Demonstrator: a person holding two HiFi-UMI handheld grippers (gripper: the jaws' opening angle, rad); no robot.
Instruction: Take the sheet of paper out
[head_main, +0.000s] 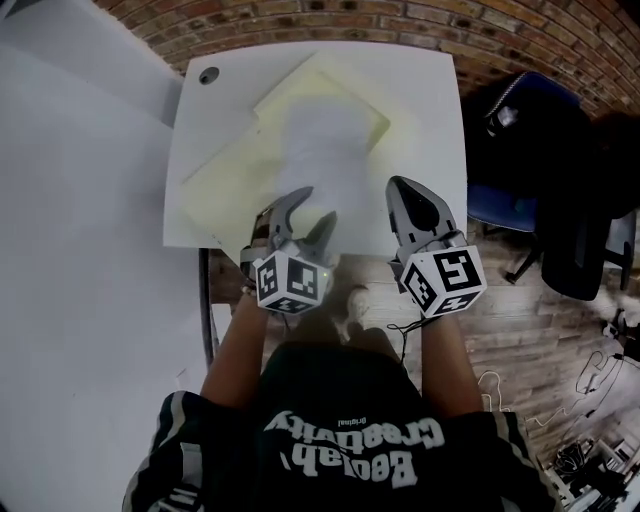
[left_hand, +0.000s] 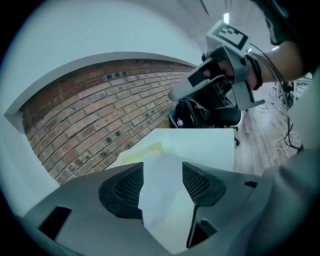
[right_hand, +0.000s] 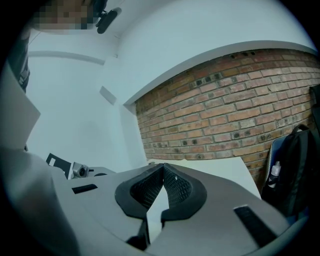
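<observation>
A white sheet of paper (head_main: 322, 140) lies over a pale yellow folder (head_main: 225, 185) on the white table (head_main: 425, 90); the sheet looks blurred. My left gripper (head_main: 315, 205) stands open at the sheet's near end. In the left gripper view the paper (left_hand: 162, 190) runs between the spread pads (left_hand: 126, 187), and no pad presses on it. My right gripper (head_main: 398, 186) hangs shut to the right of the sheet, above the table's near edge. Its tips (right_hand: 163, 166) meet with nothing between them. It also shows in the left gripper view as the right gripper (left_hand: 176, 93).
A round cable hole (head_main: 208, 75) sits in the table's far left corner. A brick wall (head_main: 330, 15) runs behind the table. A dark office chair (head_main: 535, 140) stands to the right on the wooden floor. A white partition (head_main: 70, 200) fills the left side.
</observation>
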